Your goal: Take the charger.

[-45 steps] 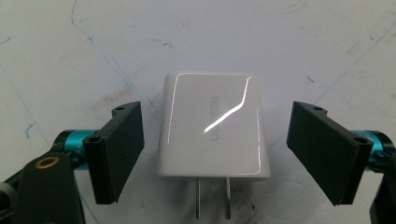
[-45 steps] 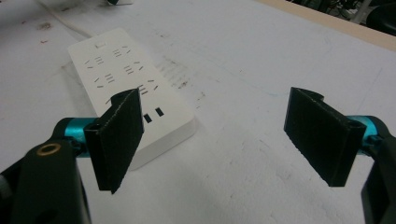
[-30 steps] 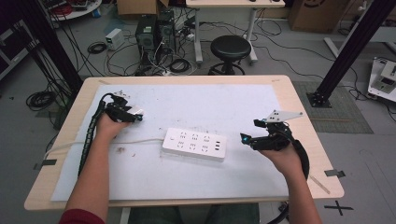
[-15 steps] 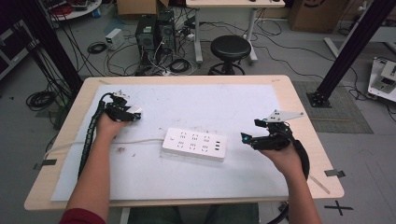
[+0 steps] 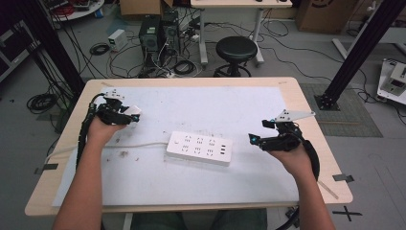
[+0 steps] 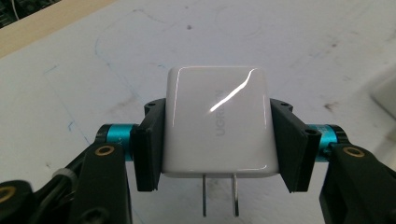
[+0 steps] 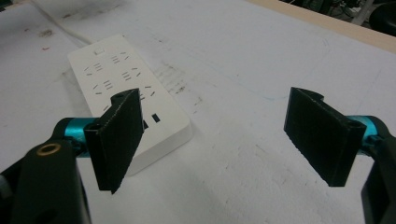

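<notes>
Gripping the charger (image 6: 217,122), the left gripper (image 5: 129,115) is holding it off the bench (image 5: 249,103); plugging into the power strip (image 5: 199,148) remains, right gripper (image 7: 219,133) waiting released.

Glossy white plastic charger (image 6: 217,122) with metal prongs; matt white power strip (image 5: 200,147); scuffed paper-covered wooden table (image 5: 306,101).

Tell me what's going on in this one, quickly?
A person at a table works with a gripper in each hand. The left gripper is shut on a white charger plug, clamped by its sides with the two prongs pointing back toward the hand, lifted off the table at its left end. The right gripper is open with nothing between its jaws, near the right end of the white power strip, which lies flat mid-table. The plug is not yet in any socket.
</notes>
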Motion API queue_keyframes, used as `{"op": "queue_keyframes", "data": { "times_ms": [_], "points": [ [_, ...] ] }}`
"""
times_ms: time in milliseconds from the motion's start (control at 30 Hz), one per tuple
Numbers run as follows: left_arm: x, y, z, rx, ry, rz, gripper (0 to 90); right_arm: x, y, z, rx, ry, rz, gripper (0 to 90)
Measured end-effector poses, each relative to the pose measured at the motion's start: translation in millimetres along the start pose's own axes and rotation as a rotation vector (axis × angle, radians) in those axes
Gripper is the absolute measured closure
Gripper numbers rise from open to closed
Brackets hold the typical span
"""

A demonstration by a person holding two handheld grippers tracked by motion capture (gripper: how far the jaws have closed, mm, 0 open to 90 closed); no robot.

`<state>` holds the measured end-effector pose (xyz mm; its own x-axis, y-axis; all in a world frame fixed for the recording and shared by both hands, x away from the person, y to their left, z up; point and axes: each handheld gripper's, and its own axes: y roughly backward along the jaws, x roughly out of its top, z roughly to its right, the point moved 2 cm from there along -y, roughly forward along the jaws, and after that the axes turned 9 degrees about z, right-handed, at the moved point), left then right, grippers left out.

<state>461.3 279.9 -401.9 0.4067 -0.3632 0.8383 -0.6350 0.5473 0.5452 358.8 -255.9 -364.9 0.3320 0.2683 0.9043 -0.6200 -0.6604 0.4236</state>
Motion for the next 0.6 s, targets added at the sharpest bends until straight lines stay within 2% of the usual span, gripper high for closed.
{"op": "queue_keyframes", "data": {
  "times_ms": [100, 167, 367, 433, 467, 500, 600],
  "points": [
    [4.6, 17.2, 13.2, -0.013, -0.020, 0.006, 42.5, 4.3, 1.1, 0.8, 0.005, -0.005, -0.001, 20.3],
    [7.3, 27.3, 24.1, -0.027, -0.051, 0.014, 42.5, 6.8, 1.3, 1.3, 0.011, -0.012, 0.002, 20.3],
    [15.7, 57.8, 61.3, -0.062, -0.084, 0.096, 42.5, 15.2, 3.0, 0.2, 0.032, -0.015, 0.019, 20.3],
    [15.8, 64.1, 70.7, -0.091, -0.087, 0.126, 42.5, 18.2, 4.1, -1.1, 0.038, -0.007, 0.017, 20.2],
    [15.8, 64.1, 70.7, -0.091, -0.087, 0.126, 42.5, 18.2, 4.1, -1.1, 0.038, -0.007, 0.017, 20.2],
    [14.3, 69.8, 81.6, -0.111, -0.101, 0.146, 42.5, 19.7, 4.3, -1.9, 0.039, -0.003, 0.020, 20.3],
    [13.5, 73.4, 92.9, -0.147, -0.127, 0.161, 42.5, 21.3, 4.5, -3.5, 0.040, 0.002, 0.010, 20.3]
  ]
}}
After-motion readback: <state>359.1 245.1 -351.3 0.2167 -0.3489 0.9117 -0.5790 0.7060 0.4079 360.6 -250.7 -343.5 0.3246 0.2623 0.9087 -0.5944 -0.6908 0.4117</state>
